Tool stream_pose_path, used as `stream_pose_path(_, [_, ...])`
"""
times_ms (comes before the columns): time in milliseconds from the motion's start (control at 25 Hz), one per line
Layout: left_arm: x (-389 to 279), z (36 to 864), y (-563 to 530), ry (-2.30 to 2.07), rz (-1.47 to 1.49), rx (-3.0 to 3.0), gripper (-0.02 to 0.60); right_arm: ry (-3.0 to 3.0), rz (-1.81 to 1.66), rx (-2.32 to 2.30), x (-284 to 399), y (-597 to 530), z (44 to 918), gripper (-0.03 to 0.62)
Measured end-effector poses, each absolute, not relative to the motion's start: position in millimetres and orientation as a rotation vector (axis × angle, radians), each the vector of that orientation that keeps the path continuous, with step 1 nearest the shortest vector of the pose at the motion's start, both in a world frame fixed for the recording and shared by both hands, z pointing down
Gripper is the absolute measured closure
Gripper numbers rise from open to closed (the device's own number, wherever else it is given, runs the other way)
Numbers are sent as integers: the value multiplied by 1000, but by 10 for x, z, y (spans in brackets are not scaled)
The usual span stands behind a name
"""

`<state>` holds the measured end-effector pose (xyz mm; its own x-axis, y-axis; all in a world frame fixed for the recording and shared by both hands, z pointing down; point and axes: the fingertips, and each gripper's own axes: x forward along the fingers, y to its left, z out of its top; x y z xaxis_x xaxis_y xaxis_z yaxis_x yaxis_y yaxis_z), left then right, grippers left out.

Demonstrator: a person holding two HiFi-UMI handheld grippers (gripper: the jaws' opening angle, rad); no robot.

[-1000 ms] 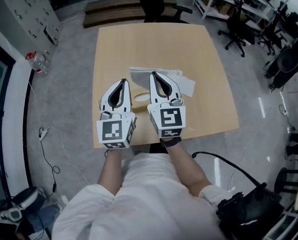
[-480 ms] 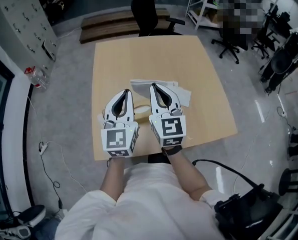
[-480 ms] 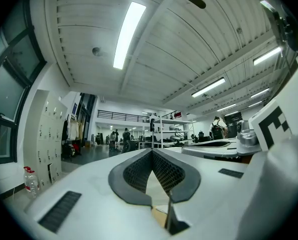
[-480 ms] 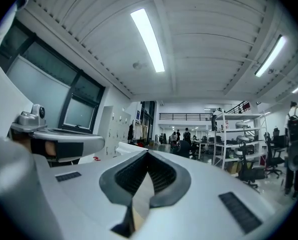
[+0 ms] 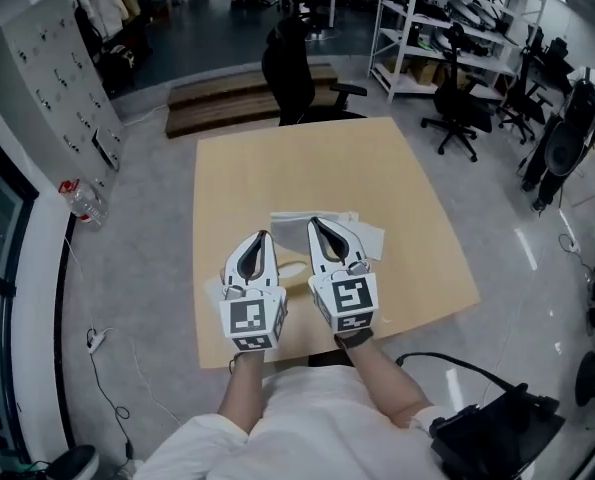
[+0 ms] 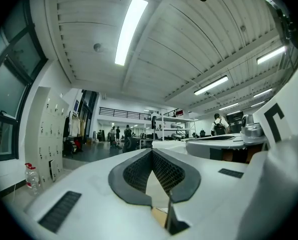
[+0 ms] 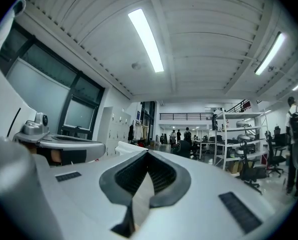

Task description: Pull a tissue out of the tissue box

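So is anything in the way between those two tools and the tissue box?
Nothing visible is. In the head view the tissue box lies on the table just ahead of and partly under the right tool, beside the tip of the left tool. Both tools are shut and empty, with only bare wood around.

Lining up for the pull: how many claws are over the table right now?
2. The left claw is near the table's front edge; the right claw is beside it, by the white tissues. Both are shut and empty.
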<state>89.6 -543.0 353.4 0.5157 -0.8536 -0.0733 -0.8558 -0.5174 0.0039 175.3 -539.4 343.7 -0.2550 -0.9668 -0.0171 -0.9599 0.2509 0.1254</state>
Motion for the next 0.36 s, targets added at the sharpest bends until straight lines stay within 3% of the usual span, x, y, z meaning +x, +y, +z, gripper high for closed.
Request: stream_pose_path(360, [897,3602,-5554,1560,102,-2720,580,-2441,-137,1890,1849,-5454,3480,591])
